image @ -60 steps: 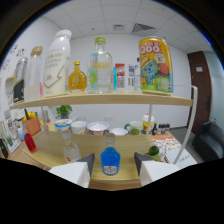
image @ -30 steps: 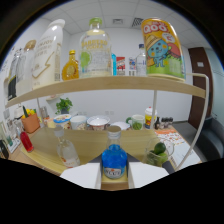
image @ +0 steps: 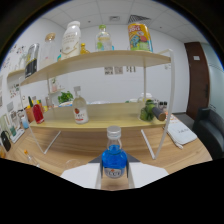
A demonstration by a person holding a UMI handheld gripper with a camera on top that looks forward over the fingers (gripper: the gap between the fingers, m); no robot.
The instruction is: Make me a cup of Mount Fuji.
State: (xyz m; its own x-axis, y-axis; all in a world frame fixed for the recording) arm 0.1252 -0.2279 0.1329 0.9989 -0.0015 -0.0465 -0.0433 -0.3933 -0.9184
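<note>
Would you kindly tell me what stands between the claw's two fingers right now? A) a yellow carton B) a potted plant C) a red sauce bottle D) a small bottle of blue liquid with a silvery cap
D: the blue bottle with its silvery cap stands upright between the claw fingers.

A blue bottle (image: 114, 161) with a silver cap stands between white tongs (image: 114, 176); behind, a pale wooden shelf (image: 100, 61).
</note>
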